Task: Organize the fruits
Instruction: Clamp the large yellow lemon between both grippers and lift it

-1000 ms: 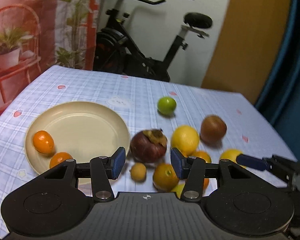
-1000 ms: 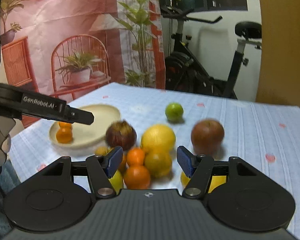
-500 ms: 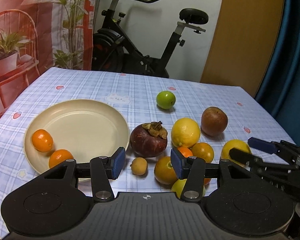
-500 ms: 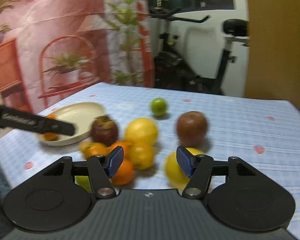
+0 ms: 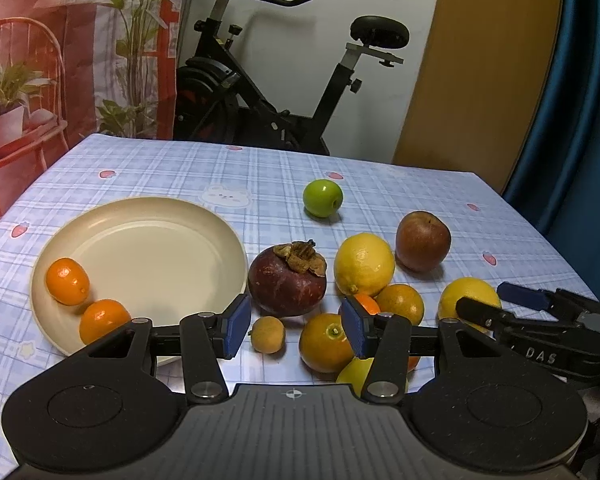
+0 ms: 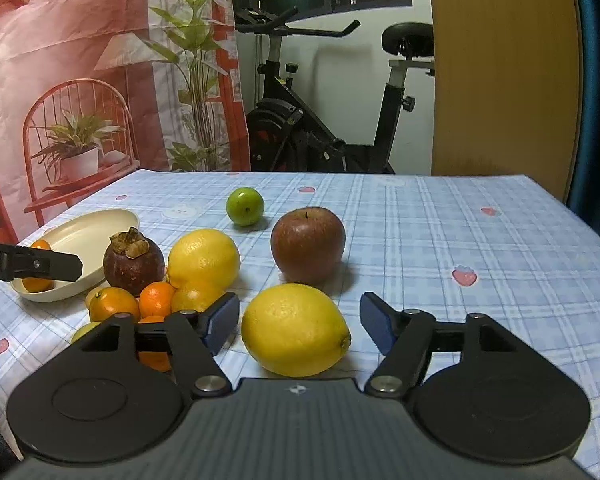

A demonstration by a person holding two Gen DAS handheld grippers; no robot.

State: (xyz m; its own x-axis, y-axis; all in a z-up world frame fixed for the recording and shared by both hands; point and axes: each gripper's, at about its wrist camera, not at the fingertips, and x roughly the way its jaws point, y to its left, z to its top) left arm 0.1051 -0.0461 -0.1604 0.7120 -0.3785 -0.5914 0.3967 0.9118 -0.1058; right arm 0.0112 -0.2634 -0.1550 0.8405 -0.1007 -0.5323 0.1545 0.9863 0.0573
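Fingers (image 6: 220, 322) of the right gripper (image 6: 300, 324) spread wide, blue pads on either side of a large yellow lemon (image 6: 295, 330) lying on the blue-checked cloth surface (image 6: 480, 248), neither pad visibly touching its skin. Just beyond the fingertips, a dark red apple (image 6: 308, 245), and farther out a small round green fruit (image 6: 245, 206). Left of the left finger, a huddle of small oranges (image 6: 156, 299) with a second yellow lemon (image 6: 203, 258) and a purple-brown mangosteen with a dried calyx (image 6: 133, 260) behind them. Fingers (image 5: 236, 330) of the left gripper (image 5: 296, 330) likewise parted and gripping nothing, hovering low over the surface. Between those pads, a small tan round fruit (image 5: 267, 334) and a glossy orange (image 5: 326, 342), both lying on the cloth. Straight ahead of the gap, the mangosteen. Under and left of the left finger, a cream round plate (image 5: 140, 256) with two small orange kumquat-like fruits (image 5: 67, 281) near its near-left rim. Off past the right finger, the right gripper's black fingers around the large lemon.
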